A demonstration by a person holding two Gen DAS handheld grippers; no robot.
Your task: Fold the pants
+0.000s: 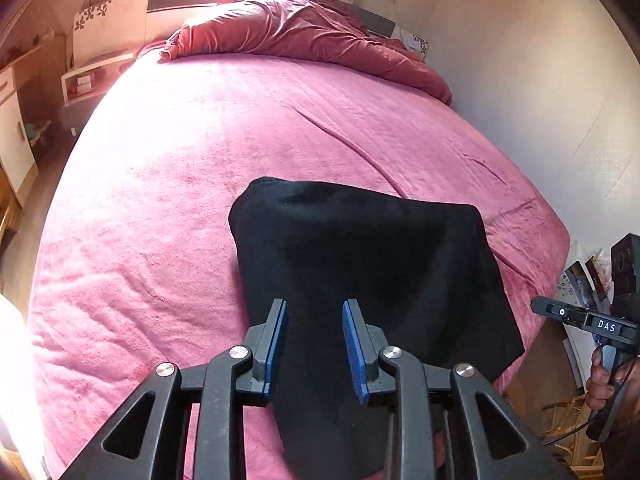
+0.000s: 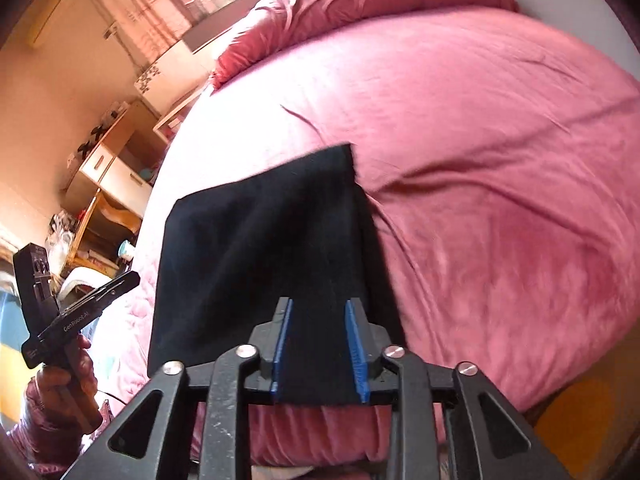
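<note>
My left gripper: jaws parted, blue pads clear of the cloth, nothing held.
My right gripper: jaws parted too, nothing clamped between the pads.
Pants: black, folded into a flat stack, lying on the bed just beyond both grippers, at its near edge.
Bed: pink cover, creased past the pants.
Duvet: red, bunched at the bed's far end.

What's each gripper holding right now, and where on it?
Nothing. The left gripper and right gripper both stand open above the folded black pants, pads clear of the cloth.
</note>
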